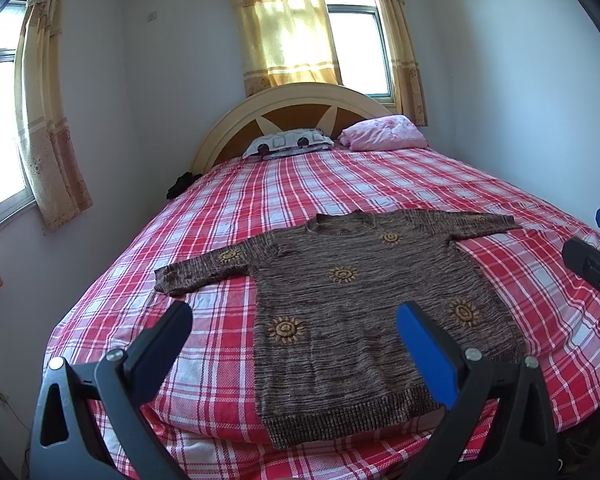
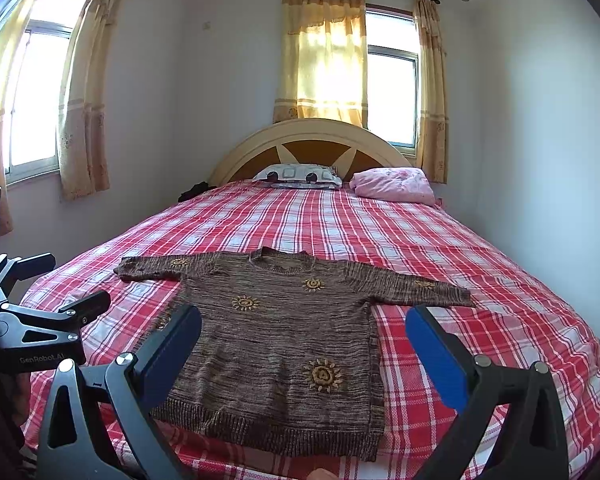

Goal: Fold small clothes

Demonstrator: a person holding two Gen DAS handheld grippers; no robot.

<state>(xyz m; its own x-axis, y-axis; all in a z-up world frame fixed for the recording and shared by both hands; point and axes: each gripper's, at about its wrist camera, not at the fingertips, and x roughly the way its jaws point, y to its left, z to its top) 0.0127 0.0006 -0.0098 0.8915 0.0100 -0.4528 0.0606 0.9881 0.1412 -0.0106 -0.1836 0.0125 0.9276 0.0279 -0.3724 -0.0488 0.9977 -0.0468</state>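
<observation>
Brown sweater (image 1: 364,296) lies flat, sleeves spread, near the foot edge of the plaid bed (image 1: 380,184); left gripper (image 1: 296,332) and right gripper (image 2: 304,340) both hover above it, fingers wide apart, holding nothing.

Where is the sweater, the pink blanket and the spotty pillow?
sweater (image 1: 340,320), left wrist view, middle of its chest.
pink blanket (image 2: 394,185), right wrist view, its top.
spotty pillow (image 2: 298,174), right wrist view, its middle.

dark item (image 1: 182,184) beside headboard (image 1: 228,120) unidentifiable
</observation>
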